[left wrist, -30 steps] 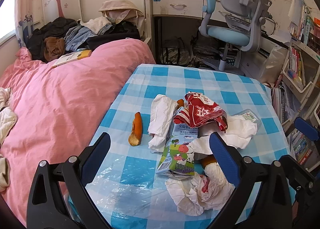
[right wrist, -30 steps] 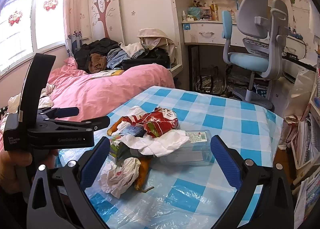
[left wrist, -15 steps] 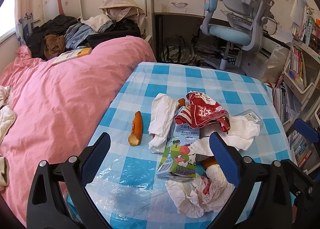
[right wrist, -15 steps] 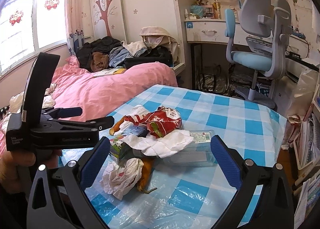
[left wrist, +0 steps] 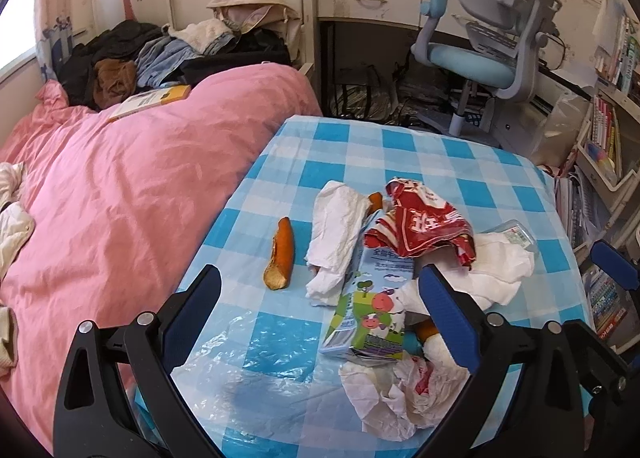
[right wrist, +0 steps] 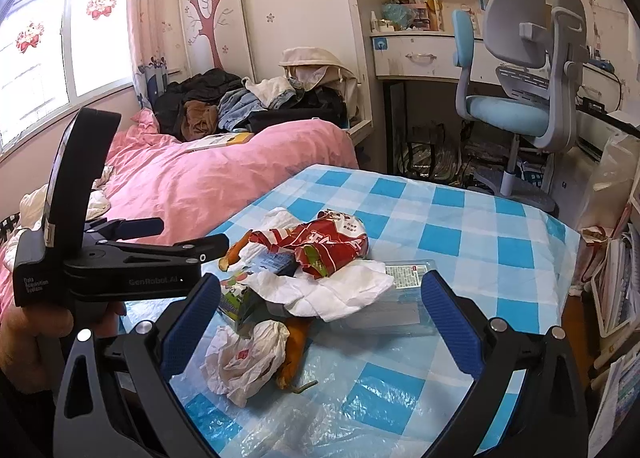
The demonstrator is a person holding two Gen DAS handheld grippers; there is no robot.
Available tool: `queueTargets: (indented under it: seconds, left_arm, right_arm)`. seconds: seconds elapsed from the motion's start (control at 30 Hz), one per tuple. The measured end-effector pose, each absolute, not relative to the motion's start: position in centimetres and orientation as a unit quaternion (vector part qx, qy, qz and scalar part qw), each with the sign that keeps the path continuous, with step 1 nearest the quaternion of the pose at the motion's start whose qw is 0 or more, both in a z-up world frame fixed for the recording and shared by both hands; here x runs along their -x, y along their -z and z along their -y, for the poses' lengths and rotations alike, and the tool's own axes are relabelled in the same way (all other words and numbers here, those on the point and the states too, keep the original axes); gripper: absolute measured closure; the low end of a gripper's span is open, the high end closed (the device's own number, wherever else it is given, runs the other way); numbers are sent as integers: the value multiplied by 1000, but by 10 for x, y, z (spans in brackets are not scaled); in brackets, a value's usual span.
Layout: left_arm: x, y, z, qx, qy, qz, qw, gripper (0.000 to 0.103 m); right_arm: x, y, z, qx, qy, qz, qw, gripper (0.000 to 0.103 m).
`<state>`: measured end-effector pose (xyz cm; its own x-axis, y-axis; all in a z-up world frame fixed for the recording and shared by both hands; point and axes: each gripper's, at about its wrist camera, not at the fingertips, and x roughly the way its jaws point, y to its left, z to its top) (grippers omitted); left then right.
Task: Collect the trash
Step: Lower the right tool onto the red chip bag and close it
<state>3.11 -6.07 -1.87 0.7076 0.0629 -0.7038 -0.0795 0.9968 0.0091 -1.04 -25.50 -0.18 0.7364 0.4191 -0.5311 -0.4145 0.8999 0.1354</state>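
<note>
Trash lies piled on a blue-checked table point(left wrist: 440, 153): a red snack wrapper point(left wrist: 420, 223), a milk carton point(left wrist: 372, 306), white tissues point(left wrist: 340, 234), a crumpled white bag point(left wrist: 400, 394), an orange peel strip point(left wrist: 280, 254) lying apart at the left, and a clear plastic box point(right wrist: 400, 298). A clear plastic bag point(left wrist: 248, 370) lies flat at the near edge. My left gripper point(left wrist: 320, 318) is open and empty above the near table edge. My right gripper point(right wrist: 320, 322) is open and empty, just short of the pile; the left gripper shows at its left point(right wrist: 120, 258).
A pink bed point(left wrist: 120, 185) with clothes and a book lies left of the table. A blue-grey desk chair point(left wrist: 492, 37) and a desk stand behind it. Bookshelves point(left wrist: 608, 145) line the right side.
Both views have shifted only slightly; the pile sits a little lower and nearer. Nothing on the table has moved. Both grippers stay open.
</note>
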Motion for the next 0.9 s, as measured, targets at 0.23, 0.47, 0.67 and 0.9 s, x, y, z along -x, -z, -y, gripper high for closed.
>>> queueTargets:
  seconds: [0.23,0.47,0.67,0.9]
  left_arm:
    - [-41,22,36,47,-70,-396,914,8]
    - [-49,22,31,56,-71,-401,912,8]
    - [-57,19,32,60,-67,-400,912,8]
    - [-65,17,31,67,-61,-402,911,8]
  right_arm:
    - [-8,5,245,-13,-231,-305,924,17]
    - [-34,14,235,-24,-228,-326,917,23]
    - [-53,24,221,-21,-229,-344,910,28]
    - [-74,45,204,11,-220,-393,893,79]
